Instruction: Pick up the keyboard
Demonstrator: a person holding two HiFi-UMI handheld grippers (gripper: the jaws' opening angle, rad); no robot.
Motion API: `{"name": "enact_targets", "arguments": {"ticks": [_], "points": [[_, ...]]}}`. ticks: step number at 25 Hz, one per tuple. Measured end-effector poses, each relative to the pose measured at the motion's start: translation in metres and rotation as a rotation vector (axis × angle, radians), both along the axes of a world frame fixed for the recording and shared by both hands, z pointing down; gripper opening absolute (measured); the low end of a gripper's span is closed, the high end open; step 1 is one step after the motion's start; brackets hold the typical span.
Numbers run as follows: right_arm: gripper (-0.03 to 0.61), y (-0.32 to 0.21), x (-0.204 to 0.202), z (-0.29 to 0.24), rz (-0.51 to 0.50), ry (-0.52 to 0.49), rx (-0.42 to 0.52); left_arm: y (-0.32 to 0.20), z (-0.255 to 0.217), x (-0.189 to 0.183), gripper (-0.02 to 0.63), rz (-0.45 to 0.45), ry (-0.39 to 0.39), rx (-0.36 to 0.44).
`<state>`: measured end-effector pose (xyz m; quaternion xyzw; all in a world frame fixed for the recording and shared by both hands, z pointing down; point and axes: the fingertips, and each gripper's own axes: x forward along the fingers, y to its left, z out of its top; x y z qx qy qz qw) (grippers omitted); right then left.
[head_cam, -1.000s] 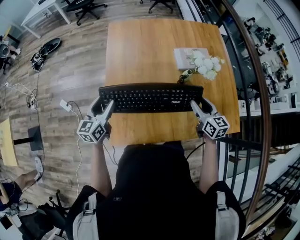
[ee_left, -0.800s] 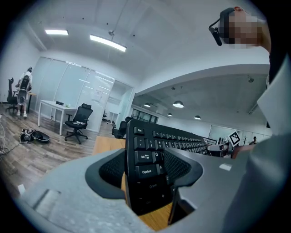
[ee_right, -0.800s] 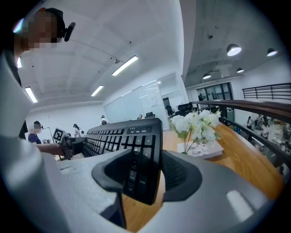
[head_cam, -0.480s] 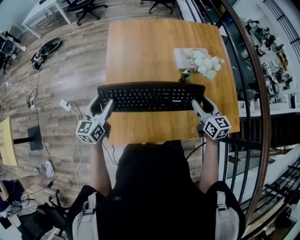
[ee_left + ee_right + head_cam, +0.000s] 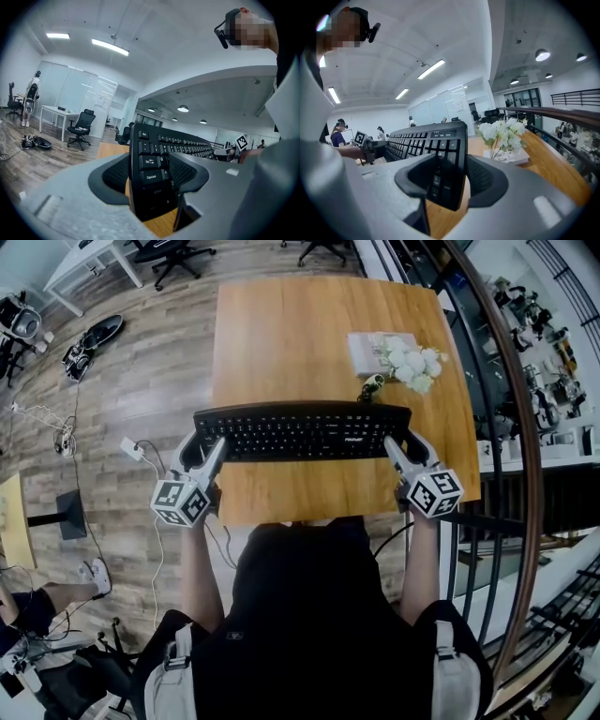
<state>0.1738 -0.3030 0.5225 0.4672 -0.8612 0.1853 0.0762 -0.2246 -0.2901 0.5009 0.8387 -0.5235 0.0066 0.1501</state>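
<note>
A black keyboard (image 5: 302,432) stretches crosswise over the near part of the wooden table (image 5: 281,334). My left gripper (image 5: 202,442) is shut on its left end, and my right gripper (image 5: 405,441) is shut on its right end. In the left gripper view the end with the Tab and Caps Lock keys (image 5: 152,164) sits pinched between the two padded jaws, with table wood below it. The right gripper view shows the keypad end (image 5: 445,154) clamped between the jaws in the same way. The keyboard looks held a little above the tabletop.
White flowers (image 5: 412,364) and a white book (image 5: 370,352) lie at the table's far right, close behind the keyboard's right end. A curved railing (image 5: 511,446) runs along the right. Cables and a power strip (image 5: 131,450) lie on the floor at the left.
The keyboard and both grippers have shifted slightly away from me in the head view, and the keyboard looks a touch larger. Both grips are unchanged.
</note>
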Motion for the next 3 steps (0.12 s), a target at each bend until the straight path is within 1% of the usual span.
{"name": "enact_targets", "arguments": {"ticks": [3], "points": [[0.196, -0.0009, -0.0022, -0.0019, -0.005, 0.004, 0.0, -0.0005, -0.0017, -0.0021, 0.265, -0.004, 0.005, 0.006]]}}
